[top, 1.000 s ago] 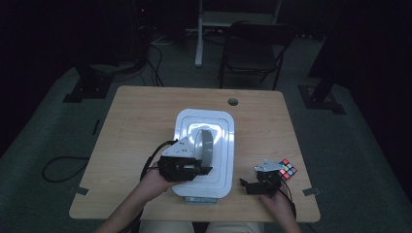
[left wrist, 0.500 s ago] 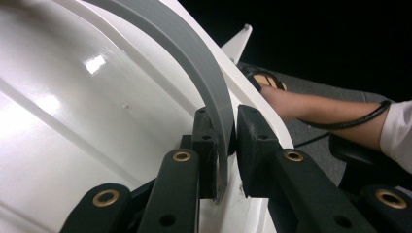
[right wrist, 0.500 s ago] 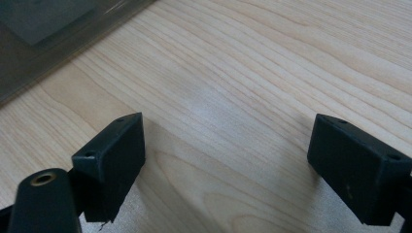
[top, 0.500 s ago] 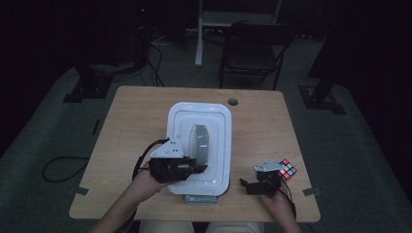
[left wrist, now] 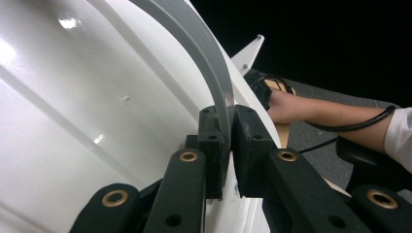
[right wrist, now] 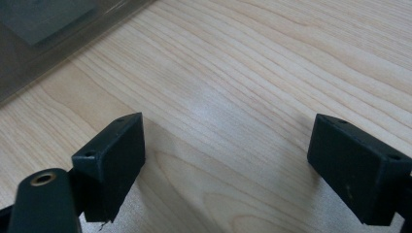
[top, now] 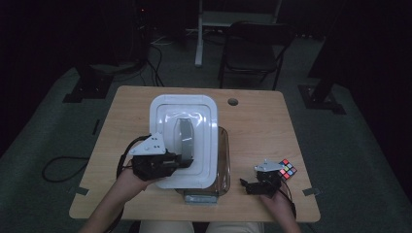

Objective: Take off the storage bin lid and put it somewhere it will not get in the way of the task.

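1. Two grippers on the table: the left gripper (top: 154, 162) sits lower left of centre in the high view, and the right gripper (top: 262, 182) rests at the lower right.

2. In the left gripper view the black jaws are pinching the grey handle (left wrist: 214, 73) of the white lid (left wrist: 87, 126), pads pressed on either side of the curved strip. They have just been closing, and the handle is caught between them.

3. From above, the white lid (top: 187, 136) lies in the centre of the frame, tilted and shifted left, so that it hangs partly over the clear container (top: 223, 165) whose right wall and near edge peek out from under it.

4. The grey handle (top: 185, 138) runs along the middle of the lid, its near end at the left gripper.

5. In the right gripper view the jaws are spread wide with bare wooden table (right wrist: 252, 87) between them. Nothing is held. A corner of the clear container (right wrist: 43, 34) shows in the upper left.

6. A colourful puzzle cube (top: 286, 169) sits just beside the right gripper, up and to its right in the high view.
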